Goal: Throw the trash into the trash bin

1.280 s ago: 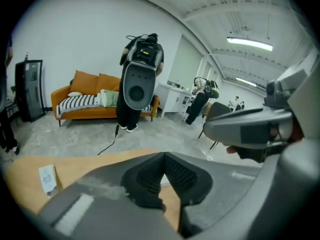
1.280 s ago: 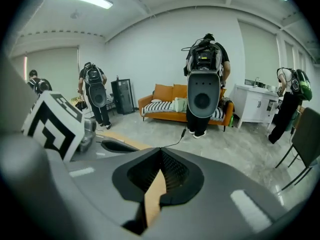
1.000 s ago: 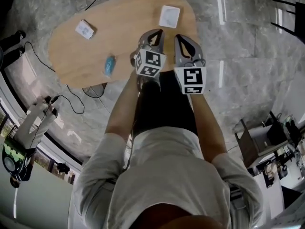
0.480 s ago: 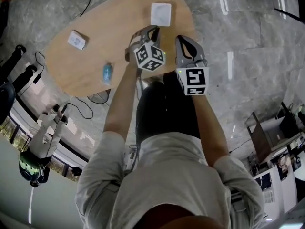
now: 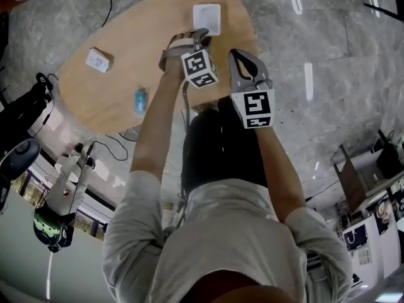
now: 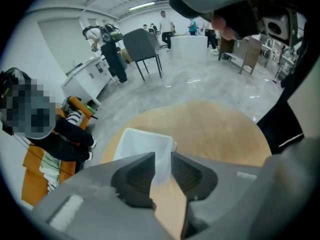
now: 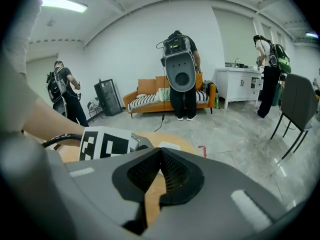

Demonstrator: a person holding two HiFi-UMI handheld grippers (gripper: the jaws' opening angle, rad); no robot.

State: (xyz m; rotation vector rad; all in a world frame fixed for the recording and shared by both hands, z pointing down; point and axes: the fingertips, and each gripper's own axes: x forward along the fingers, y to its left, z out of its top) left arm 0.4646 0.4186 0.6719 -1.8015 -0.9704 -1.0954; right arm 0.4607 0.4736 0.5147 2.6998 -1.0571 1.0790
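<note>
Head view: no trash is picked up yet, so the reach-and-grasp step seems in hand. Both forearms (image 5: 158,125) stretch forward over the worktop's (image 5: 139,43) near edge. The right gripper (image 5: 240,55) is closed and empty. The left gripper (image 5: 188,40), tilted, has its jaws slightly apart and holds nothing. The blue trash (image 5: 140,101) lies by the near-left edge, with a white packet (image 5: 98,60) beyond. The white trash bin (image 5: 207,19) stands at the far end. The next move calls for opening a gripper wide over the trash.

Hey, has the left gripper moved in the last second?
Yes. Against the table, the left gripper has gone farther from the blue item and nearer the white bin, rolling as it went.
</note>
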